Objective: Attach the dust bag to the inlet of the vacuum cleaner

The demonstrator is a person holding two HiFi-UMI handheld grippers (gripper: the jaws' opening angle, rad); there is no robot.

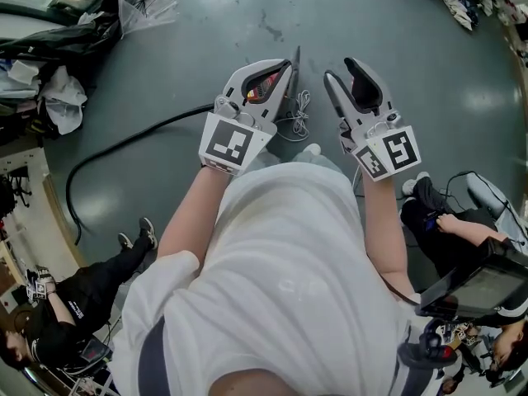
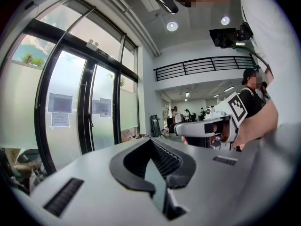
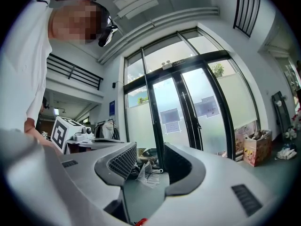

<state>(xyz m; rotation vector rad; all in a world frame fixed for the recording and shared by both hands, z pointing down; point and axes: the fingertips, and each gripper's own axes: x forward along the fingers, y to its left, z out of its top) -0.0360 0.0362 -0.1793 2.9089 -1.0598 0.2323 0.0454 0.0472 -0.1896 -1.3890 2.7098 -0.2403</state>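
We see no bag or vacuum; left claw (image 1: pixel 291 63) pinched together empty, right claw (image 1: pixel 339 71) apart, empty; step can't be judged.

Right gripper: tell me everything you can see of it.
The right gripper is a pale grey, plastic-looking shell with two long jaws lined in black; one ribbed pad shows in its own view. A marker cube with black-and-white squares sits at its rear, where the person's forearm meets it. The jaws stand apart, nothing between them. It is held in the air over the floor, pointing away from the person, touching nothing else in view.
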